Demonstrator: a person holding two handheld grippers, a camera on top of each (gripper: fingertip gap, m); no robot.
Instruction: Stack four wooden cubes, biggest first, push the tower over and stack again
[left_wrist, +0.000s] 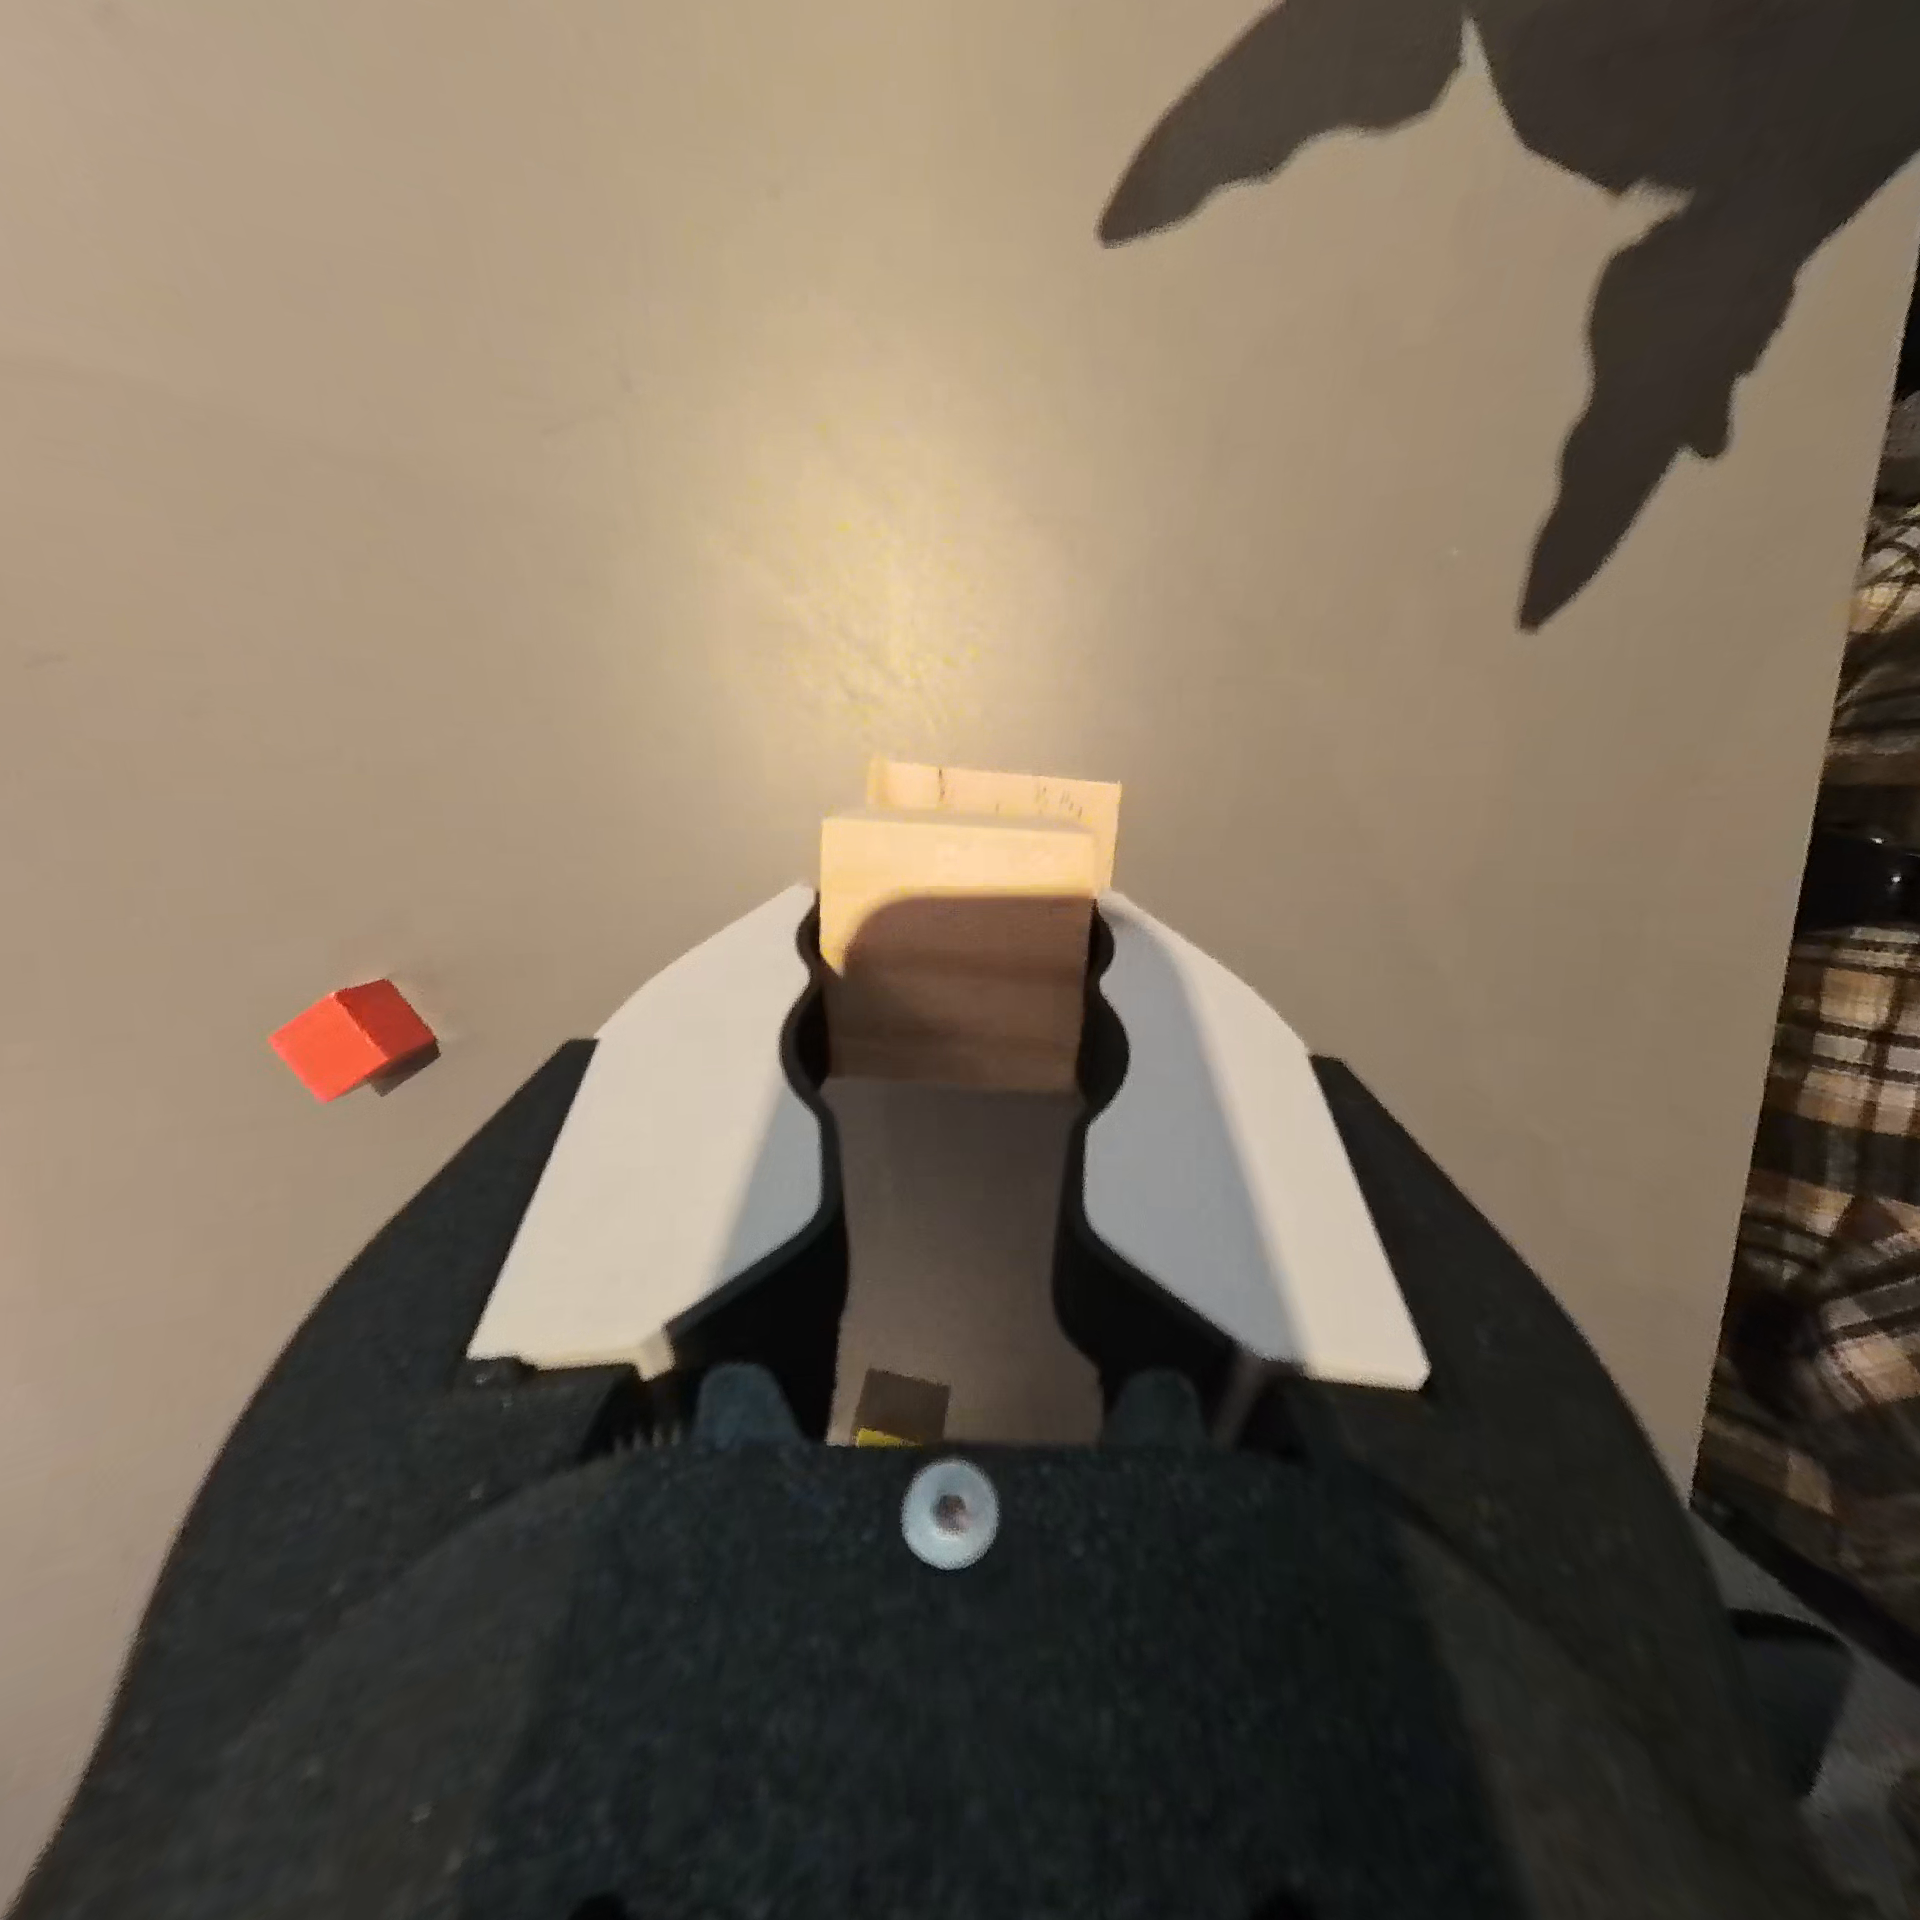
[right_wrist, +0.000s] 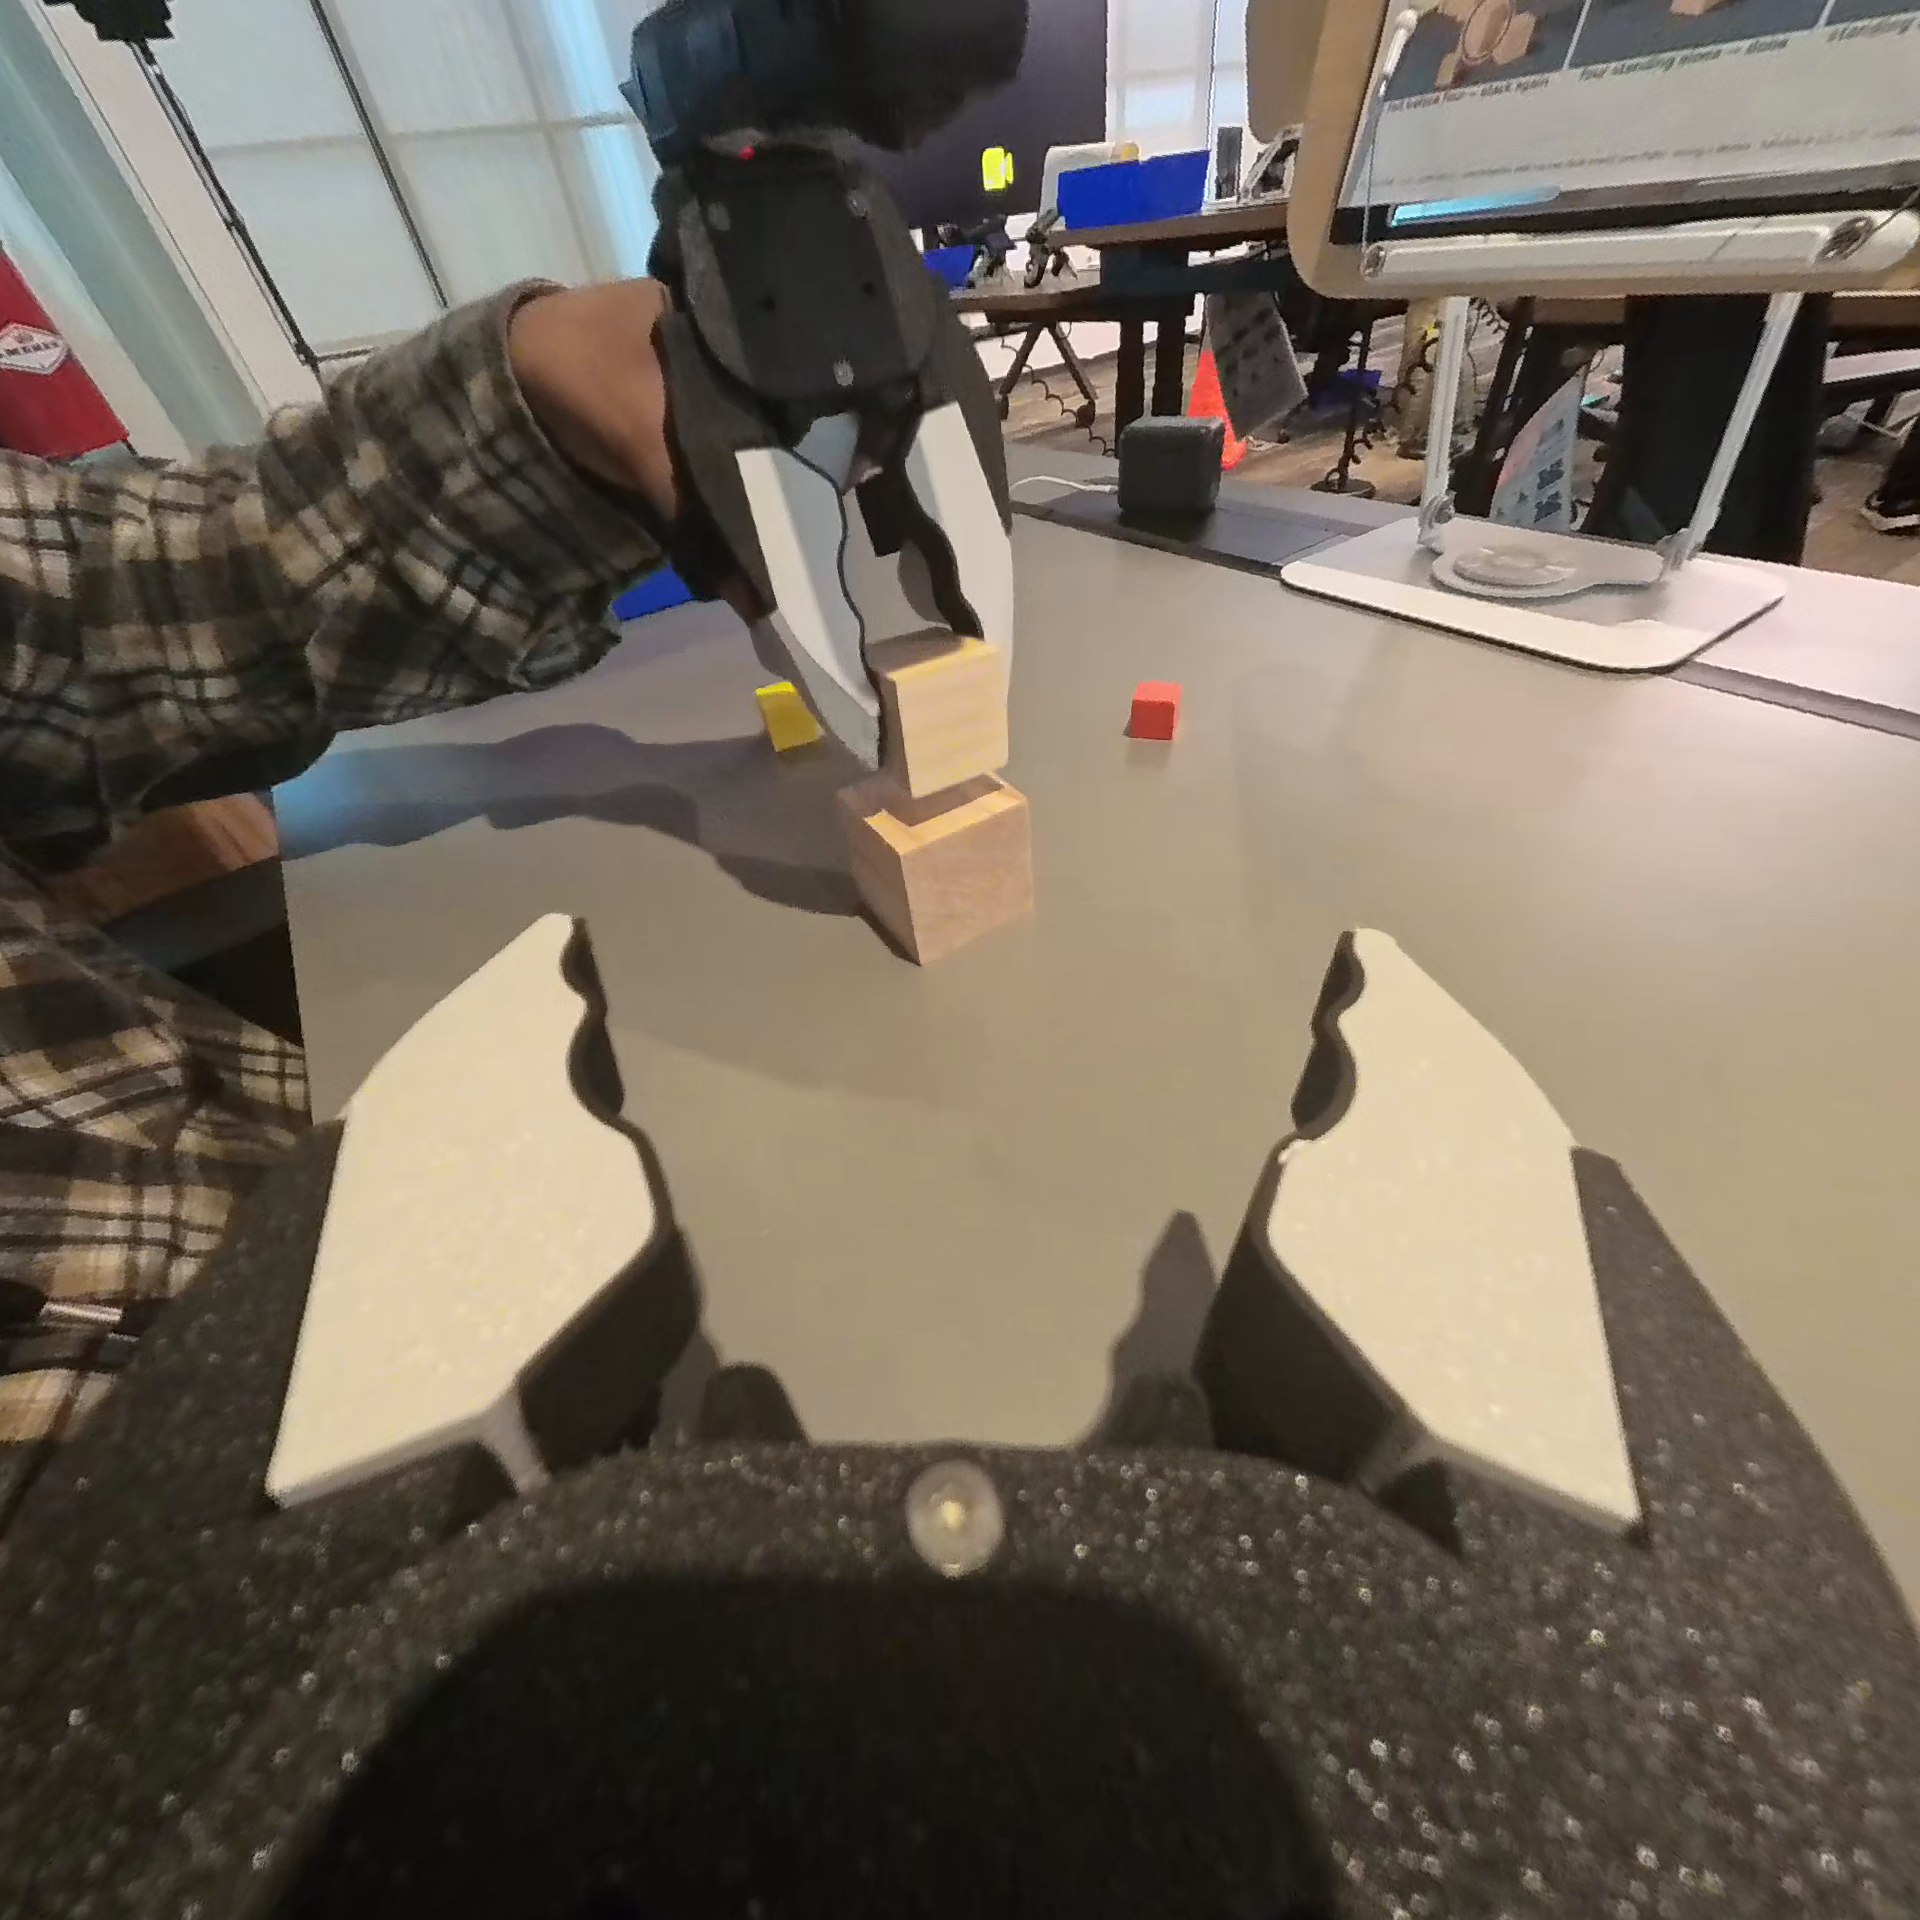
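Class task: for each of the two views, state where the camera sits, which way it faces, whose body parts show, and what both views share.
Left wrist view: on the left tool, facing down at the table; its fingers clamp the smaller plain cube.
Right wrist view: on the open right tool, low, facing across the table; shows a plaid sleeve.
Shared: both plain cubes, the bigger one, the red cube.

A smooth grey matte table top is shown. Resting directly on it are a large pale wooden cube, a small yellow wooden block behind it, a small red wooden cube well apart, a white flat monitor-stand base, and a dark cube-shaped device at the far edge.
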